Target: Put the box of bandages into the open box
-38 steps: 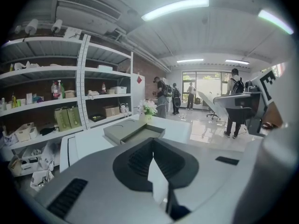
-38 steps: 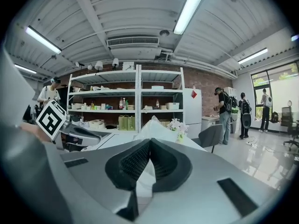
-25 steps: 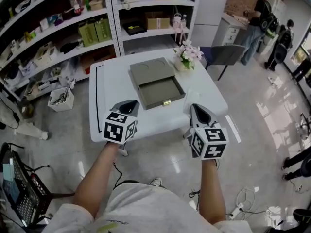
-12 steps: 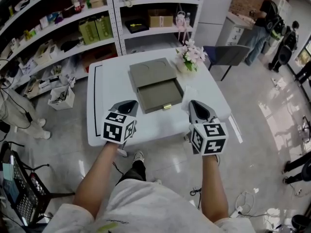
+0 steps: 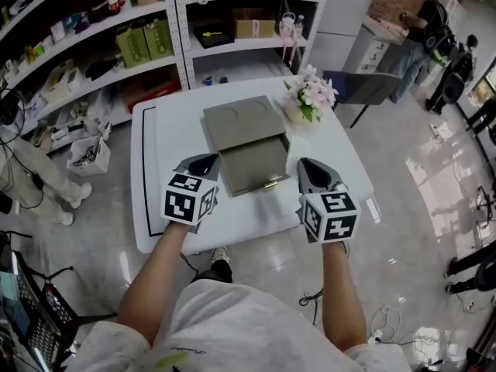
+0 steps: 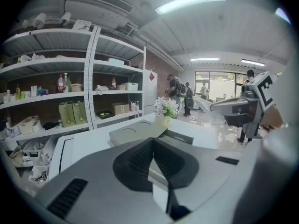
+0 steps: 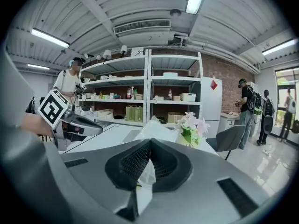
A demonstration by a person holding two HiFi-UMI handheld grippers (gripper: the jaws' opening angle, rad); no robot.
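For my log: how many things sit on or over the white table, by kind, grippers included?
grippers: 2 (left gripper, right gripper)
open olive box: 1
pot of flowers: 1
white plastic bag: 1
Total: 5

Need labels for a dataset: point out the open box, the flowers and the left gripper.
open box (image 5: 252, 165): head view, bare floor of its pulled-out tray.
flowers (image 5: 311, 98): head view, on the pink blossoms.
left gripper (image 5: 206, 161): head view, where its closed fingertips meet.
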